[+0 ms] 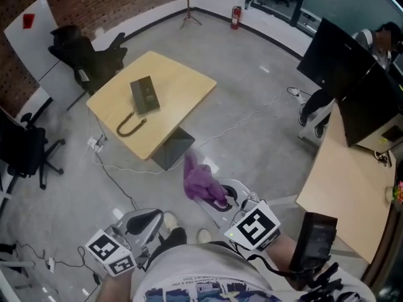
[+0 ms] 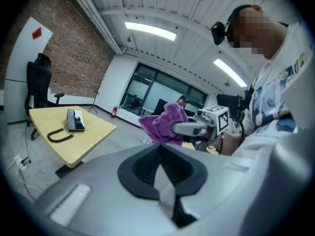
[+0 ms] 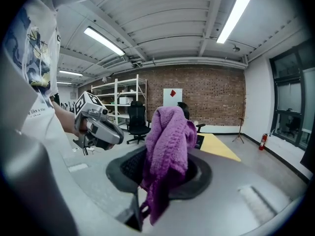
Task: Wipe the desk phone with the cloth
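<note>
The black desk phone (image 1: 144,95) lies on a yellow table (image 1: 182,80) across the floor, with its curled cord (image 1: 129,126) beside it. My right gripper (image 1: 221,200) is shut on a purple cloth (image 1: 200,180), which bunches up out of its jaws and hangs over them (image 3: 166,146). My left gripper (image 1: 156,218) is held low near my body, jaws shut with nothing in them (image 2: 160,154). In the left gripper view the phone (image 2: 75,120) sits far off to the left, and the cloth (image 2: 165,123) is ahead. Both grippers are well short of the table.
Black office chairs (image 1: 85,55) stand behind the table and at the left (image 1: 22,150). Cables (image 1: 113,175) trail on the concrete floor. A second wooden desk (image 1: 349,194) with dark monitors (image 1: 340,58) is at the right. A whiteboard (image 1: 31,33) leans on the brick wall.
</note>
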Motion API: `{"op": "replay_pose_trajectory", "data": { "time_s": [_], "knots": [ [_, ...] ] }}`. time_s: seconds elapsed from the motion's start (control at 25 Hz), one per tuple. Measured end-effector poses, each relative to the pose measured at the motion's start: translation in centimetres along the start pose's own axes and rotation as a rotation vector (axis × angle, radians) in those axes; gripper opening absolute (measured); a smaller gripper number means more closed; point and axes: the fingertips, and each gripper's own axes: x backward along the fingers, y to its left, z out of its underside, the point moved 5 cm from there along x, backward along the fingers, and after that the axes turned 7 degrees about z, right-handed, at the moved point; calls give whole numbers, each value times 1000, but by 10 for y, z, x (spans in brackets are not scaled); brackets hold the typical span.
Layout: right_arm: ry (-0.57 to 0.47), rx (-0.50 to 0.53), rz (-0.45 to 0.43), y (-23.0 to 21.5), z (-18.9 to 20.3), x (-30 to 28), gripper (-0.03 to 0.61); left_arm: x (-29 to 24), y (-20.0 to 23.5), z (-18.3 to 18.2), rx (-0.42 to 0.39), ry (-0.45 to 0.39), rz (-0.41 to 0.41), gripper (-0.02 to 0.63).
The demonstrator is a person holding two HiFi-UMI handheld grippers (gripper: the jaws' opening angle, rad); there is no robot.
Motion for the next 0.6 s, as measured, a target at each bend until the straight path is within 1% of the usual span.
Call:
{"op": "replay_pose_trajectory", "data": {
  "time_s": [0.2, 0.36, 0.6],
  "knots": [
    [-9, 10, -8, 10, 4, 16, 109, -2, -17, 8, 8, 18, 5, 8],
    [17, 39, -9, 15, 3, 18, 109, -1, -16, 9, 6, 28, 16, 8],
    [10, 14, 11, 16, 9, 29, 109, -7, -23, 13, 0, 50, 37, 8]
  ]
}}
